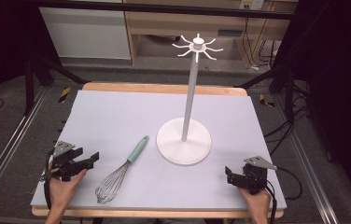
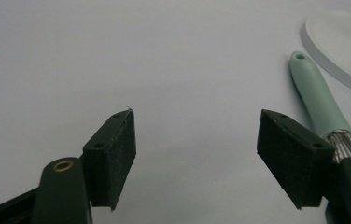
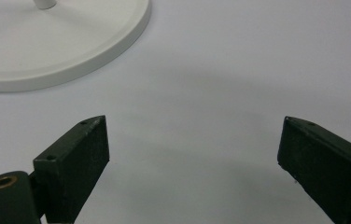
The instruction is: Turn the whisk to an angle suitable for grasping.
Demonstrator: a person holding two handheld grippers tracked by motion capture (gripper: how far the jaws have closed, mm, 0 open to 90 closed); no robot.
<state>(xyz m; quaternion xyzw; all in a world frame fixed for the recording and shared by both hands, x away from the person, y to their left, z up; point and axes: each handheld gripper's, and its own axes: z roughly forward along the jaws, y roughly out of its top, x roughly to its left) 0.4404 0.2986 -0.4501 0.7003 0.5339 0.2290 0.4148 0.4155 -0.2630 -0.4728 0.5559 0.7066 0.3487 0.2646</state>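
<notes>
A wire whisk point(image 1: 117, 173) with a mint-green handle point(image 2: 317, 100) lies flat on the pale mat, handle pointing toward a white stand. The stand has a round base point(image 1: 183, 141) point(image 3: 57, 42), a tall pole point(image 1: 190, 93) and a ring of hooks on top point(image 1: 197, 46). My left gripper point(image 1: 89, 158) point(image 2: 196, 135) rests at the mat's left front, open, nothing between its jaws; the whisk handle lies just right of its right jaw. At the right front my right gripper point(image 1: 228, 175) point(image 3: 192, 154) stands open and empty, short of the base.
The mat point(image 1: 117, 116) covers a wooden table point(image 1: 164, 87) whose edges show at back and front. Metal rails point(image 1: 5, 154) run along both sides on the floor. Cables point(image 1: 285, 126) lie at the right, and furniture stands beyond the table's far edge.
</notes>
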